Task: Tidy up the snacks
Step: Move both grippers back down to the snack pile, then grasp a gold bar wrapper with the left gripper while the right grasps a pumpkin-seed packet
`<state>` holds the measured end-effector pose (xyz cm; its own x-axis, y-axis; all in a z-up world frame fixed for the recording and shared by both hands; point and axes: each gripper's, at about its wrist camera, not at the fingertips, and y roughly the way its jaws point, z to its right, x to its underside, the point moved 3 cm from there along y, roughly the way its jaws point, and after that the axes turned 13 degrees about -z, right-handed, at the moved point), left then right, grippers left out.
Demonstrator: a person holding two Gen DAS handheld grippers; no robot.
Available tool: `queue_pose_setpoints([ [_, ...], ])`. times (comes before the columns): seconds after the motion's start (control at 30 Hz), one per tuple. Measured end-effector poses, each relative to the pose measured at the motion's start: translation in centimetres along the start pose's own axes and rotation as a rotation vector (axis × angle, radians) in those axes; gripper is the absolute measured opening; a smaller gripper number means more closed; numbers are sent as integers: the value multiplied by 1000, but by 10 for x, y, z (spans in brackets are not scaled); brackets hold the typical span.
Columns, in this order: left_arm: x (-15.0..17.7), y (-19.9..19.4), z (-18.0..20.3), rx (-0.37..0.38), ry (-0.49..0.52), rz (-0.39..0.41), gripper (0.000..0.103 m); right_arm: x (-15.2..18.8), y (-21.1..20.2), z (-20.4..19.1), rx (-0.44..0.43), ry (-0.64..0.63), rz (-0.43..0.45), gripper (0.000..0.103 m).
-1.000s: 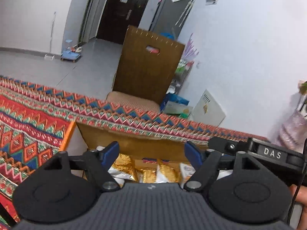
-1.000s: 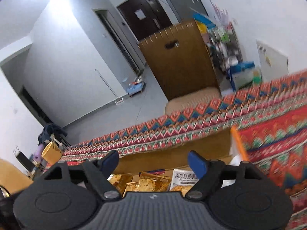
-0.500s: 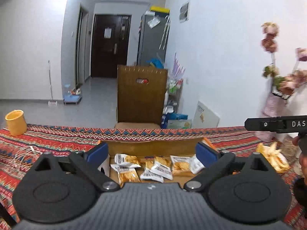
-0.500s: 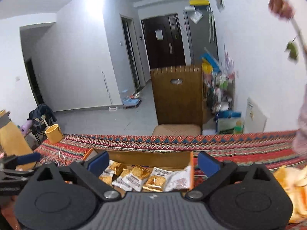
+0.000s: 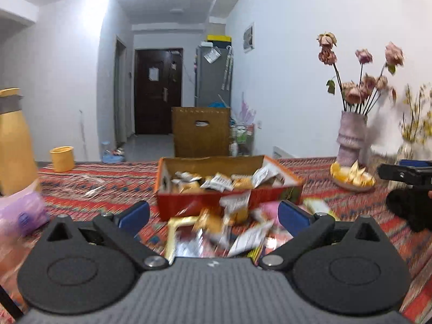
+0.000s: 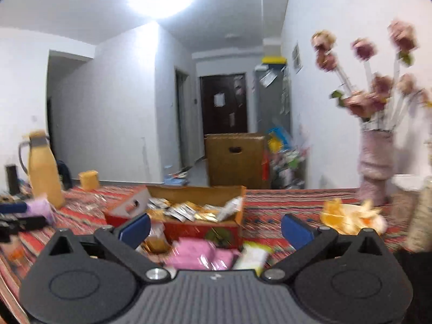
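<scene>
Patterned bench [image 5: 102, 186] now seen from low, level with box [image 5: 229, 186]; loose packets [image 5: 232, 229] ahead, unsorted. Both tools, left [image 5: 213, 214] and right [image 6: 216, 228], spread open, empty.

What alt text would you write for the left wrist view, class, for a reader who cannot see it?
The open left tool hangs empty above loose snack packets scattered in front of a red cardboard box already holding packets, on a patterned tablecloth. A vase of dried roses and a plate of peels stand to the right.
</scene>
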<state>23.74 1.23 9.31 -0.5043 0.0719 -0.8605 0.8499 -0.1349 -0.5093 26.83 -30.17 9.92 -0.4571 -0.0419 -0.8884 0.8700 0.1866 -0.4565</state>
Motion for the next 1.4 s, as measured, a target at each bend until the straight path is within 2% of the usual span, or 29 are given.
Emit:
queue_pose_setpoints([
  [0.1,42,-13,-1,0,-44,-42,103,49,-21,-16,56,-22,1,103],
  [0.23,85,-14,1,-6,-86,-138,103,100,-26,-34,54,1,-69,103],
  [0.33,105,-12,6,-18,-65,-190,103,130,-23,-53,54,-16,-154,103],
  [0.43,113,-11,11,-25,-36,-207,103,144,-17,-67,37,-20,-206,103],
  [0.67,114,-11,13,-11,-19,-213,103,147,-12,-78,-7,-13,-224,103],
  [0.93,99,5,12,-13,-10,-224,103,135,0,-65,5,12,-239,103],
  [1.07,79,17,10,-14,22,-190,103,118,14,-59,-13,27,-232,103],
  [1.2,43,46,7,-64,92,-170,103,97,32,-58,-1,10,-210,103],
  [1.3,16,75,9,-81,149,-140,103,85,43,-59,0,5,-191,103],
  [1.4,-1,113,14,-99,222,-143,103,74,54,-60,-5,11,-198,103],
])
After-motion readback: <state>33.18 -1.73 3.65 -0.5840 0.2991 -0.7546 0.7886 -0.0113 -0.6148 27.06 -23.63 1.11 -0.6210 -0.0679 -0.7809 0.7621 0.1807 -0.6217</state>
